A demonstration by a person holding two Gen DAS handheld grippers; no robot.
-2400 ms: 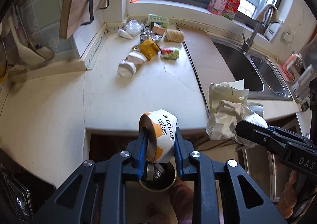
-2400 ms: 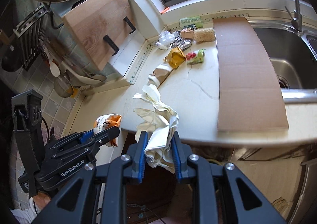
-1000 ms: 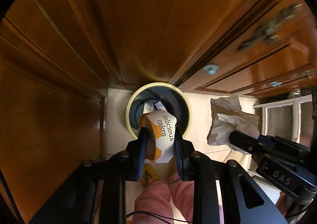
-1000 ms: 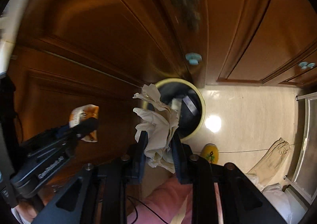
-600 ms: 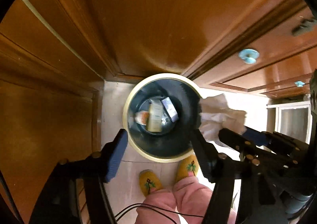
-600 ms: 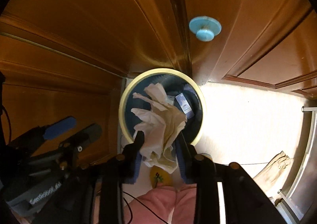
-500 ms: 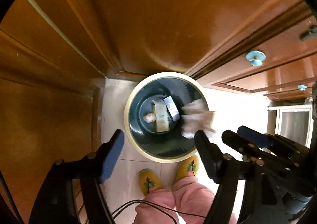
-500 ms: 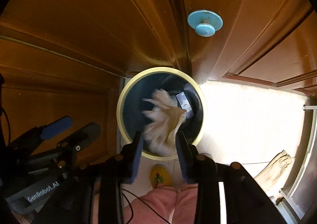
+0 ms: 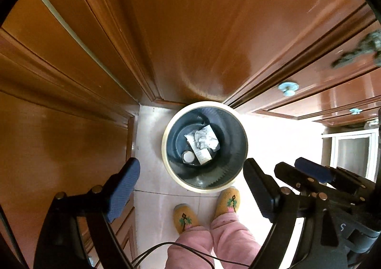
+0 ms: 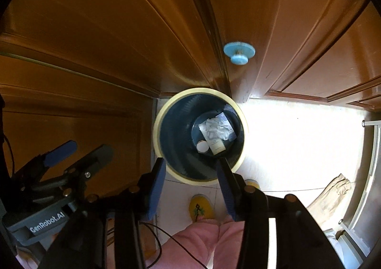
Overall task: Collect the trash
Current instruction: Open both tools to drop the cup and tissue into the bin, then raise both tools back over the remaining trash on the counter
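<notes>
A round dark bin with a cream rim [image 9: 166, 130] stands on the floor against the wooden cabinets; it also shows in the right wrist view [image 10: 157, 126]. Crumpled paper [image 9: 204, 141] lies at its bottom beside a small white round item [image 9: 188, 156], both seen too in the right wrist view, the paper [image 10: 215, 129] and the round item [image 10: 202, 146]. My left gripper [image 9: 191, 185] is open and empty above the bin. My right gripper [image 10: 190, 185] is open and empty above the bin, and shows at the right of the left wrist view [image 9: 307, 171].
Brown cabinet doors [image 9: 190, 30] with pale blue knobs [image 10: 238, 54] rise behind the bin. The person's yellow slippers [image 9: 227, 200] and pink trouser legs [image 9: 209, 242] stand just in front of it. A crumpled paper bag [image 10: 333, 195] lies on the light floor at right.
Both grippers swung from the counter down over the bin. The left let go of the cake wrapper and the right let go of the crumpled paper; both fell into the bin.
</notes>
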